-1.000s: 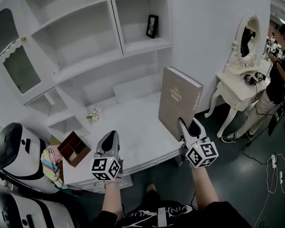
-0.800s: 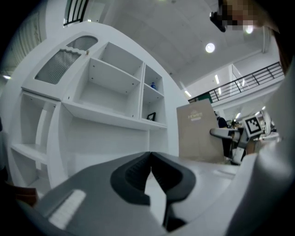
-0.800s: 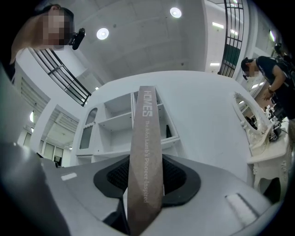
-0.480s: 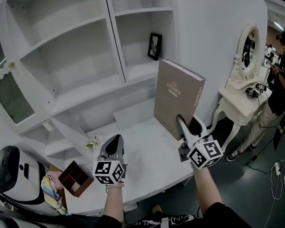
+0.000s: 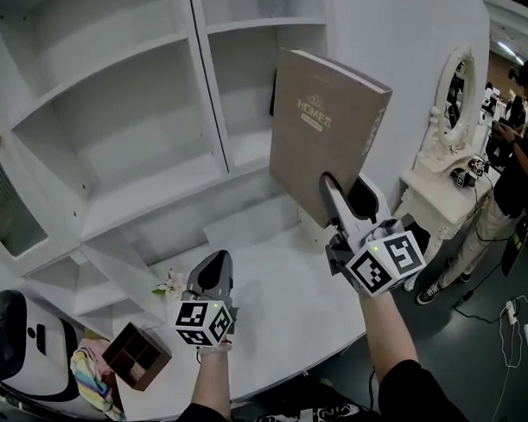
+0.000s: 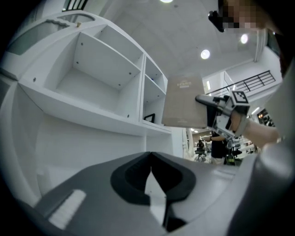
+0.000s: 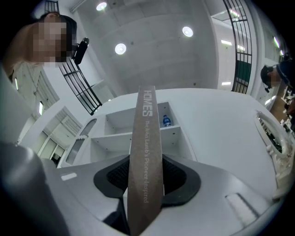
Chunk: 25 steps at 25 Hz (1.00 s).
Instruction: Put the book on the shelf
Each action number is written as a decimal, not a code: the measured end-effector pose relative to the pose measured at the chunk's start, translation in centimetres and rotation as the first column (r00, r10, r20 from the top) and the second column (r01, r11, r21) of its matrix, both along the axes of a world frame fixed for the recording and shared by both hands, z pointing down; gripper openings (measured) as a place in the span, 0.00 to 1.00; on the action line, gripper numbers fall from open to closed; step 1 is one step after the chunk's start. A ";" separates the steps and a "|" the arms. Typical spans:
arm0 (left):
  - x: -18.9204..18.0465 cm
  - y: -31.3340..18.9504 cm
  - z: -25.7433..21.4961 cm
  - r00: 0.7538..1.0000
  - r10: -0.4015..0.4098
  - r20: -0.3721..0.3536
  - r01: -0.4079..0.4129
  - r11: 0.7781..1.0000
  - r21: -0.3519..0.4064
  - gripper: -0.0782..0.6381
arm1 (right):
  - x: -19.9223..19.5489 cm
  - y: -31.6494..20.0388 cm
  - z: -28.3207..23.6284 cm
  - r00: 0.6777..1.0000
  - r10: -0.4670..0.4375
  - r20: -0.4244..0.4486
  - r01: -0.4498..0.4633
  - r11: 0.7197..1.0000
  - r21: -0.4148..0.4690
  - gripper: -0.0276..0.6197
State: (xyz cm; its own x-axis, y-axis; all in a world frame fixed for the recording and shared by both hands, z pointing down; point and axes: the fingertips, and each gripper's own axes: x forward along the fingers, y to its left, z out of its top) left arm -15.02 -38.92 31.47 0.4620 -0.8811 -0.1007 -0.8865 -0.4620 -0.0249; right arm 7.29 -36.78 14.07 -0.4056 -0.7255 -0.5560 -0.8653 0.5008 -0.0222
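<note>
A large brown hardcover book (image 5: 323, 130) is held upright in the air, in front of the right-hand column of the white shelf unit (image 5: 120, 114). My right gripper (image 5: 344, 193) is shut on its lower edge; in the right gripper view the spine (image 7: 145, 156) runs up between the two pads (image 7: 177, 177). My left gripper (image 5: 215, 263) hovers lower over the white desk (image 5: 269, 318), shut with nothing in it. In the left gripper view the book (image 6: 184, 103) is at the right, beside the shelf compartments (image 6: 97, 83).
A small picture frame (image 6: 148, 118) stands in the shelf's right column, and a blue bottle (image 7: 167, 121) sits higher up. On the desk lie a flower sprig (image 5: 169, 286) and a brown box (image 5: 138, 355). A dressing table with mirror (image 5: 448, 126) and a person (image 5: 517, 154) are at the right.
The right gripper has lifted the book from desk height up in front of the shelf's right column. The left gripper has moved forward over the desk and stayed shut.
</note>
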 end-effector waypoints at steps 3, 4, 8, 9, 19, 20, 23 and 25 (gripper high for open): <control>0.9 -1.0 0.4 1.000 0.014 -0.005 -0.014 1.000 -0.009 0.11 | -0.4 -1.8 -1.5 1.000 0.003 -0.005 -0.002 1.000 0.023 0.32; 1.2 -1.4 0.3 1.000 0.016 -0.001 -0.016 1.000 -0.005 0.11 | -0.4 -2.4 -2.0 1.000 0.003 -0.004 -0.002 0.999 0.032 0.32; 1.3 -3.3 -0.6 1.000 -0.002 0.022 0.002 1.000 0.019 0.11 | -1.2 -5.0 -3.1 1.000 -0.009 -0.004 0.009 0.998 0.058 0.32; 1.3 -3.7 -0.7 1.000 -0.006 0.023 0.005 1.000 0.020 0.11 | -1.5 -5.6 -3.2 1.000 -0.012 -0.008 0.012 0.998 0.057 0.32; 2.3 -7.1 -1.4 1.000 -0.005 0.018 0.004 1.000 0.028 0.11 | -2.3 -9.9 -3.9 0.998 0.012 -0.060 -0.011 1.000 0.026 0.32; 2.4 -7.3 -1.4 1.000 -0.005 0.018 0.004 1.000 0.029 0.11 | -2.3 -10.3 -3.8 0.998 0.014 -0.059 -0.013 1.000 0.017 0.32; 2.4 -7.8 -1.5 1.000 -0.007 0.025 0.006 0.999 0.033 0.11 | -2.3 -11.2 -3.9 0.998 0.024 -0.061 -0.024 1.000 -0.010 0.32; 2.3 -8.1 -1.6 1.000 -0.012 0.023 0.012 0.999 0.035 0.11 | -2.5 -11.9 -4.2 0.997 0.030 -0.069 -0.032 0.999 -0.031 0.32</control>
State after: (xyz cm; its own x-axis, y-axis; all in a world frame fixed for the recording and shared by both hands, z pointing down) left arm -12.75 -47.02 29.87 0.4540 -0.8827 -0.1211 -0.8910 -0.4498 -0.0614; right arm 4.82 -48.64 9.87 -0.4191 -0.7553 -0.5038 -0.8804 0.4737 0.0222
